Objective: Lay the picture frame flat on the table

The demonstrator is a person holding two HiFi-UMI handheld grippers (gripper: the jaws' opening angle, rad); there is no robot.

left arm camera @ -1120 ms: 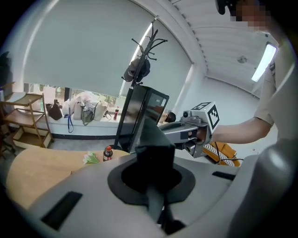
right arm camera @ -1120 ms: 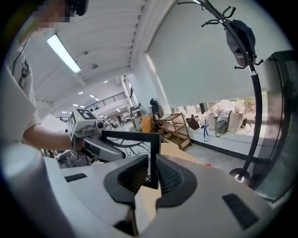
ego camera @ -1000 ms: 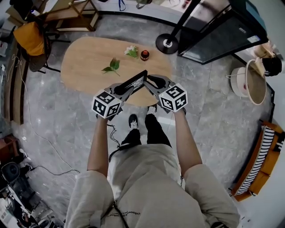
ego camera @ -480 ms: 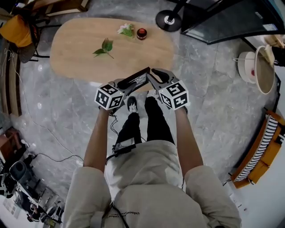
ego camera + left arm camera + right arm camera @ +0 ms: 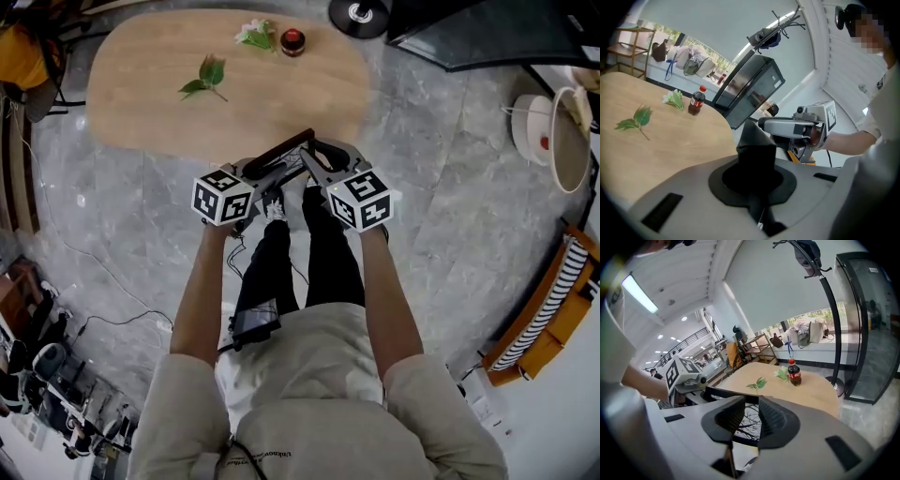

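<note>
A drop to the floor, or a knock against the near edge of the worktop (image 5: 141, 94), could be caused if the two holds are moved unevenly or one is let go early, as the picture frame (image 5: 283, 153) is held in the air short of that edge. The frame is spanned between the two tools. One end is clamped in the closed jaws of the left hand-held gripper (image 5: 261, 174), and the other is pinched in the narrow jaws of the right hand-held gripper (image 5: 307, 161), with the worktop just ahead of both.
</note>
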